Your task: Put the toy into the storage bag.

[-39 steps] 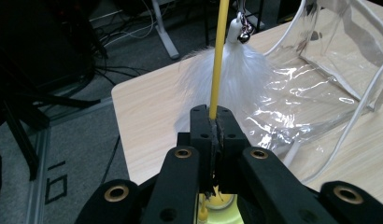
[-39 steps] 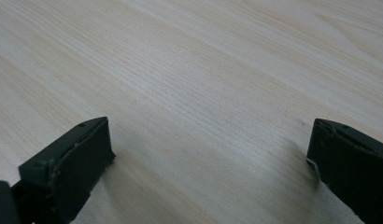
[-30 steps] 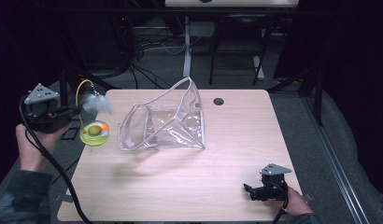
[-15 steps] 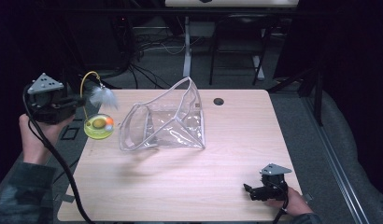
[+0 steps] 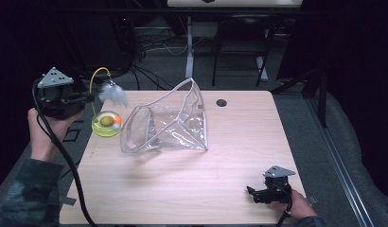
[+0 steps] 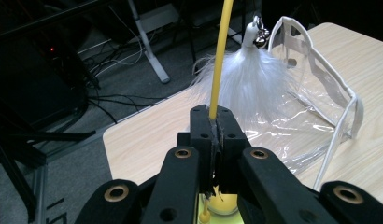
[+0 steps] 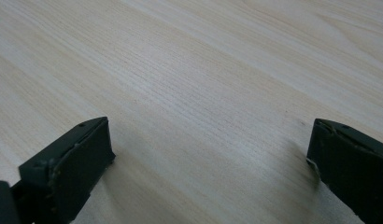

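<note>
My left gripper (image 6: 216,122) clamped on yellow wand (image 6: 221,56), toy base (image 5: 107,124) at worktop's left edge, feather (image 5: 113,92) beside clear pouch (image 5: 166,120). Right gripper (image 5: 258,194) wide open, empty (near front-right corner). Risk: thin wand slips, feather snags pouch rim.

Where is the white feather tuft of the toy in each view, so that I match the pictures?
High view: the feather tuft hangs upper left, beside the left gripper, above the clear bag.
Left gripper view: top centre, behind the yellow wire.
Right gripper view: bare table between open fingers.
Shared landmark: the clear bag's white rim.
</note>
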`<state>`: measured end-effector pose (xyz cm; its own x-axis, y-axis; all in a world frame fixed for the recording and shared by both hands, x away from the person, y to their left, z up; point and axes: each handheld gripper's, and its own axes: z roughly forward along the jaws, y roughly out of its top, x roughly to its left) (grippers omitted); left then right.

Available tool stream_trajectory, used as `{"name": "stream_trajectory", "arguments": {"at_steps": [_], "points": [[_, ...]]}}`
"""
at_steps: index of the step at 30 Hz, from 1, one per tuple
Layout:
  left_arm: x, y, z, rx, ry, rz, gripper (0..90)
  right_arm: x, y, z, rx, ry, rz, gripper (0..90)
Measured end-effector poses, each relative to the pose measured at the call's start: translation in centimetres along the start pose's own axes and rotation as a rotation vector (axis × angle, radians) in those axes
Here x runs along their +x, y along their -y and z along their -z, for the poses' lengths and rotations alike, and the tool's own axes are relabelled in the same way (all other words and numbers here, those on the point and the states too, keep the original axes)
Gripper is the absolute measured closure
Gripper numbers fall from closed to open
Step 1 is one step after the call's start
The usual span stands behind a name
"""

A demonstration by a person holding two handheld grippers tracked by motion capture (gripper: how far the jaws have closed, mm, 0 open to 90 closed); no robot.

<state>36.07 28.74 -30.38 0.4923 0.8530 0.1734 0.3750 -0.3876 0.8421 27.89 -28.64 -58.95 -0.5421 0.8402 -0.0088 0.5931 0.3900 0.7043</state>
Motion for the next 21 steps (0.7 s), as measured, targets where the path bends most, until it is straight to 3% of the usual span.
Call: {"name": "stream_trajectory", "arguments": {"at_steps": [21], "points": [[-1.5,-1.5,-2.3,0.003,0.053,-0.028,87.8,0.0,0.0,0.0,0.0,0.0,0.0,0.0]]}}
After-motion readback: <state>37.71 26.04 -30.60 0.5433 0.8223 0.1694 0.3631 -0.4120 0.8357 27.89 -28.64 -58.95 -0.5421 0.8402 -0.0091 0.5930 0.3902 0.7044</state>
